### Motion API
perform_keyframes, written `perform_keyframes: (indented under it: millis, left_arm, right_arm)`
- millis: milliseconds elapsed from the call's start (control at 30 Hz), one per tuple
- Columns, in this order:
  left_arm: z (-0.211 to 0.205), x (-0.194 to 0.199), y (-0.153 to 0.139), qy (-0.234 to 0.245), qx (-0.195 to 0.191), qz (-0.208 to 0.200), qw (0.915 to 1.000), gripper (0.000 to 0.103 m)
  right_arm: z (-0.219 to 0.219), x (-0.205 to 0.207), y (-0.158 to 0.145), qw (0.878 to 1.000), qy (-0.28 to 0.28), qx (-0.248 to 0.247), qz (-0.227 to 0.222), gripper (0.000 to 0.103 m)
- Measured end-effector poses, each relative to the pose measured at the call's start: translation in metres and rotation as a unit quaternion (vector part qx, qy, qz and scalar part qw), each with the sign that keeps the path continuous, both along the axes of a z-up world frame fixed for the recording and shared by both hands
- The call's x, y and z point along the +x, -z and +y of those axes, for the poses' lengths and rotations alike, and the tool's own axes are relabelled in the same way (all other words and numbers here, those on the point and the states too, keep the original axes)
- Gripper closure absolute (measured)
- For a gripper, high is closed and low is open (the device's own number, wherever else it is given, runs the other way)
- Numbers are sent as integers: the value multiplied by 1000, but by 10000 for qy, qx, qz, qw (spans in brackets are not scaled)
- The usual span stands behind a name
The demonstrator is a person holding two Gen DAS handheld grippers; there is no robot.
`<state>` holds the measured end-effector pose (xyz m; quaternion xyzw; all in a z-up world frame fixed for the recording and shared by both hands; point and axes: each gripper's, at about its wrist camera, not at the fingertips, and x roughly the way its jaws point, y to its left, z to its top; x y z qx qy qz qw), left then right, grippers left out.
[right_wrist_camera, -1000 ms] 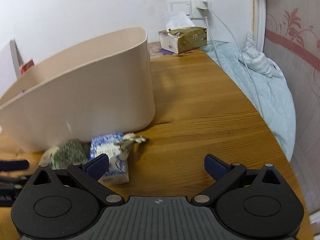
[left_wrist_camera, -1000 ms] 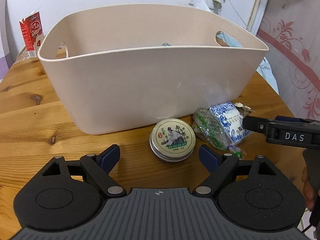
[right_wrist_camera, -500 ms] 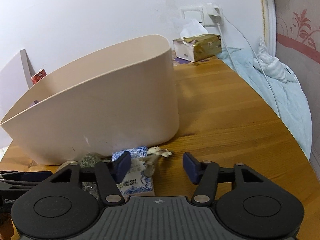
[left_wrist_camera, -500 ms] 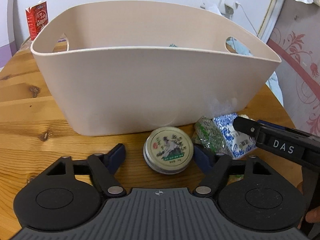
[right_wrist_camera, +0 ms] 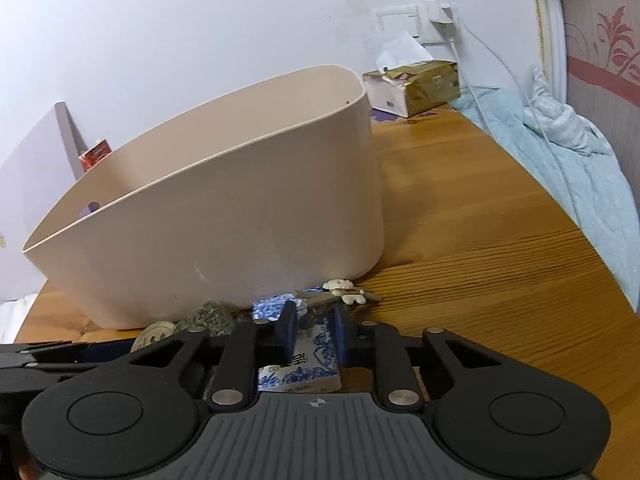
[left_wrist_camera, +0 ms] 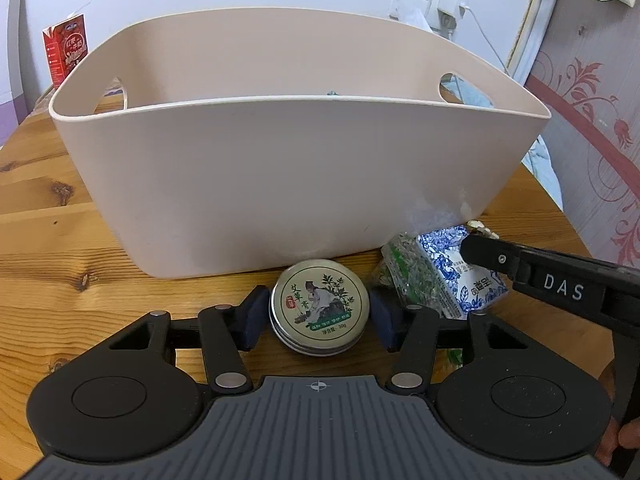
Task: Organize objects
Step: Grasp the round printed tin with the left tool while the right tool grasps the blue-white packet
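While both items sit on the bench (left_wrist_camera: 48, 248) before the tub (left_wrist_camera: 280, 184) (contents mostly hidden), left claw (left_wrist_camera: 318, 317) brackets the tin (left_wrist_camera: 319, 306), right claw (right_wrist_camera: 313, 331) pinches the blue packet (right_wrist_camera: 304, 364); neither binned.

Left gripper (left_wrist_camera: 319, 316): matte black linkage arms, silver pivot screws, dark blue pads (left_wrist_camera: 253, 317), grey ribbed base with crosshair mark, two round black discs. Right gripper (right_wrist_camera: 316, 334): same build; white "DAS" lettering on side in left view. Skin at frame edge.

Both tongs closed: left (left_wrist_camera: 318, 322) on tin (left_wrist_camera: 319, 307), right (right_wrist_camera: 314, 334) on packet (right_wrist_camera: 304, 364).
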<state>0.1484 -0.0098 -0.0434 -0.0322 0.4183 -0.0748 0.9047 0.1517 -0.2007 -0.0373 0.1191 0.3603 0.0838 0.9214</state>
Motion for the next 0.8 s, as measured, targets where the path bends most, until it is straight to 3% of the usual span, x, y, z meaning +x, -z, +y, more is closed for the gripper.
perform_keyframes:
  millis: [233,300,467,533,800]
  left_arm:
    - [2,-5,4,33,184,-92,9998,46]
    - [2,-5,5,29,299,-121,9995,38]
    - [5,-3,4,-5,286,-89,9996,37]
    - [5,-2,4,-1,295,-76,9995,37]
    - [4,-6,3,55,453,-205,9987,47]
  right_arm:
    - [-5,0,3,9995,265,-101,122,38]
    - [-8,2,5,9995,271,-82,134,38]
    - [-14,12,8,9992,348,-18,171,28]
    - [-13,15,8,9993,339,-24,164,28]
    - [-8,16,8,9996,242,113,95,53]
